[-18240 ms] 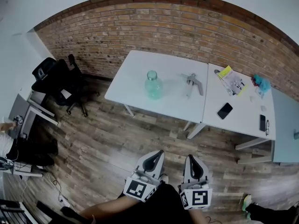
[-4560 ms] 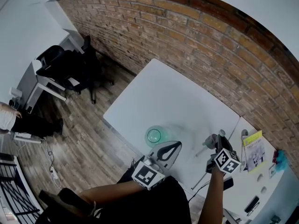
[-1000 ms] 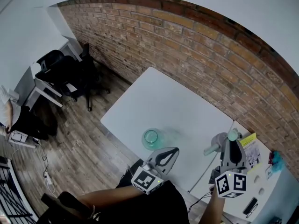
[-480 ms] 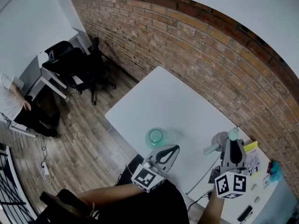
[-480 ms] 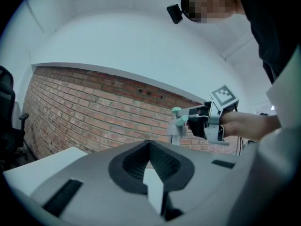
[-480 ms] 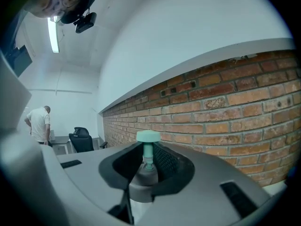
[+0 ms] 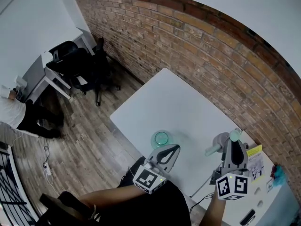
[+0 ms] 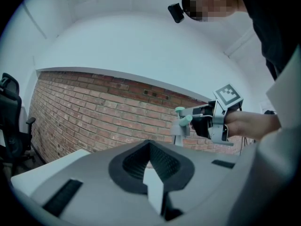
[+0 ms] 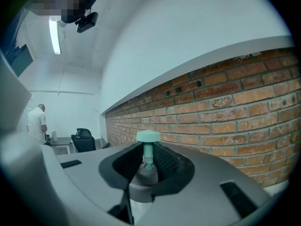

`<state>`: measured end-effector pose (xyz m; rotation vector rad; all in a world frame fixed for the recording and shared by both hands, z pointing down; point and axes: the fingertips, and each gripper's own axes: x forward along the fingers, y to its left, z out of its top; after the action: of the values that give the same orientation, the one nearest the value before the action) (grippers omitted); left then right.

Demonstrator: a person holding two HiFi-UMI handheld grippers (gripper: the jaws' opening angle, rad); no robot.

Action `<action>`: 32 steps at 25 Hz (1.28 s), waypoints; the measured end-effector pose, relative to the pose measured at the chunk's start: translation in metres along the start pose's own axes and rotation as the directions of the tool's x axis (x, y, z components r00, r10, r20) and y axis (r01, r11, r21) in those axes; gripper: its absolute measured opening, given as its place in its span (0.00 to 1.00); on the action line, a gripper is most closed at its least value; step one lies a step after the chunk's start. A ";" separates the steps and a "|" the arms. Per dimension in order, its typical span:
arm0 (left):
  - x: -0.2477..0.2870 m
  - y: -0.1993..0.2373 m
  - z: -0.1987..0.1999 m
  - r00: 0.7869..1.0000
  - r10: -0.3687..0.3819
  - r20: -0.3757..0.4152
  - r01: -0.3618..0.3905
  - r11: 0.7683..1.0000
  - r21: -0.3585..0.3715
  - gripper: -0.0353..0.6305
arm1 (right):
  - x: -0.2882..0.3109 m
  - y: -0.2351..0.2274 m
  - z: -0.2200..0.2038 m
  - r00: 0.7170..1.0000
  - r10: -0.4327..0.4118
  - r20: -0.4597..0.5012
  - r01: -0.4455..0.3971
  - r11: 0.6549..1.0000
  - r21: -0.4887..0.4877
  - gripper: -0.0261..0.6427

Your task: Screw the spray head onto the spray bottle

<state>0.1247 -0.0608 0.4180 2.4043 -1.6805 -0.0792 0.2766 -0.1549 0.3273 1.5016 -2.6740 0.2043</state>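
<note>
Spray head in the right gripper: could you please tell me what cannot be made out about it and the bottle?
- Spray head, right gripper view: everything below its collar is hidden by the jaws.
- Spray bottle, head view: neck threads too small to see; absent from both gripper views.

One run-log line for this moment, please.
right gripper: shut on spray head | left gripper: shut, empty | spray bottle: uncapped, on table | step: head not yet screwed on

This looks like an office: white desks (image 7: 174, 102) stand on a wood-plank floor (image 7: 89, 126) along a bare brick wall (image 7: 197, 46), with black swivel chairs (image 7: 70, 55) in the corner, a person (image 7: 14, 113) nearby and papers (image 7: 254, 155).
</note>
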 end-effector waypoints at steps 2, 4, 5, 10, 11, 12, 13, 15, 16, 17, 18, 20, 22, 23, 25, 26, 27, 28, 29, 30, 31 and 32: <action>-0.003 0.001 0.006 1.000 0.006 0.006 -0.006 1.000 -0.003 0.05 | 0.001 0.004 0.004 1.000 0.005 0.008 -0.005 1.000 -0.001 0.14; -0.008 0.005 0.008 1.000 0.022 0.010 -0.022 1.000 -0.008 0.05 | 0.002 0.009 0.006 1.000 0.012 0.010 -0.012 1.000 -0.005 0.14; -0.011 0.006 0.008 0.999 0.031 0.010 -0.030 0.999 -0.011 0.05 | 0.003 0.012 0.006 1.000 0.019 0.009 -0.019 1.000 -0.008 0.14; -0.022 0.015 0.005 0.997 0.075 0.018 -0.075 0.997 -0.014 0.05 | 0.005 0.023 0.005 0.998 0.056 0.003 -0.056 0.998 -0.024 0.14; -0.025 0.017 0.003 0.996 0.084 0.019 -0.084 0.996 -0.012 0.05 | 0.005 0.025 0.005 0.998 0.062 0.002 -0.062 0.998 -0.026 0.14; -0.029 0.017 0.001 0.996 0.091 0.020 -0.090 0.996 -0.009 0.05 | 0.004 0.028 0.004 0.998 0.068 0.000 -0.068 0.997 -0.028 0.14; -0.032 0.018 0.000 0.995 0.095 0.022 -0.095 0.995 -0.007 0.05 | 0.004 0.031 0.004 0.997 0.075 -0.002 -0.075 0.997 -0.031 0.14; -0.038 0.020 -0.004 0.994 0.104 0.025 -0.104 0.995 -0.001 0.05 | 0.005 0.038 0.005 0.996 0.093 -0.002 -0.093 0.995 -0.037 0.14; -0.040 0.021 -0.005 0.994 0.109 0.024 -0.109 0.994 -0.002 0.05 | 0.007 0.042 0.006 0.995 0.102 0.000 -0.102 0.994 -0.039 0.14; -0.041 0.024 -0.005 0.993 0.116 0.023 -0.116 0.993 -0.004 0.05 | 0.009 0.045 0.007 0.994 0.111 0.001 -0.111 0.993 -0.042 0.14; -0.042 0.026 -0.005 0.992 0.123 0.024 -0.123 0.992 -0.001 0.05 | 0.011 0.048 0.008 0.993 0.118 0.001 -0.118 0.992 -0.044 0.14; -0.045 0.031 -0.004 0.991 0.134 0.023 -0.135 0.991 0.012 0.05 | 0.013 0.053 0.010 0.992 0.126 0.000 -0.126 0.991 -0.046 0.14; -0.048 0.032 -0.002 0.991 0.135 0.025 -0.135 0.991 0.014 0.05 | 0.015 0.058 0.012 0.991 0.134 0.002 -0.134 0.990 -0.048 0.14; -0.049 0.033 -0.001 0.990 0.137 0.026 -0.137 0.991 0.008 0.05 | 0.016 0.061 0.013 0.990 0.138 0.004 -0.138 0.989 -0.050 0.14; -0.050 0.037 0.001 0.989 0.147 0.026 -0.146 0.989 -0.017 0.05 | 0.019 0.066 0.013 0.989 0.148 0.005 -0.147 0.988 -0.053 0.14; -0.050 0.039 0.002 0.988 0.151 0.026 -0.150 0.989 -0.016 0.05 | 0.021 0.067 0.013 0.988 0.151 0.004 -0.151 0.987 -0.053 0.14; -0.050 0.042 0.001 0.988 0.154 0.027 -0.154 0.988 -0.005 0.05 | 0.023 0.068 0.013 0.988 0.154 0.002 -0.153 0.987 -0.052 0.14; -0.051 0.045 0.000 0.987 0.160 0.030 -0.160 0.987 0.005 0.05 | 0.024 0.069 0.013 0.988 0.155 0.001 -0.155 0.987 -0.052 0.14; -0.052 0.048 0.001 0.985 0.168 0.035 -0.169 0.986 0.009 0.05 | 0.025 0.069 0.013 0.988 0.156 0.000 -0.155 0.987 -0.051 0.14; -0.053 0.050 0.002 0.984 0.175 0.038 -0.176 0.984 0.009 0.05 | 0.026 0.070 0.014 0.988 0.157 0.001 -0.157 0.986 -0.051 0.14; -0.054 0.052 0.004 0.983 0.179 0.039 -0.179 0.984 0.009 0.05 | 0.027 0.071 0.015 0.987 0.159 0.003 -0.159 0.986 -0.050 0.14; -0.054 0.054 0.006 0.983 0.181 0.037 -0.182 0.983 0.008 0.05 | 0.029 0.072 0.016 0.987 0.162 0.006 -0.162 0.986 -0.049 0.14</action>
<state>0.0551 -0.0286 0.4193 2.2578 -1.9124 -0.0855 0.1999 -0.1447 0.3090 1.2757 -2.7879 0.1393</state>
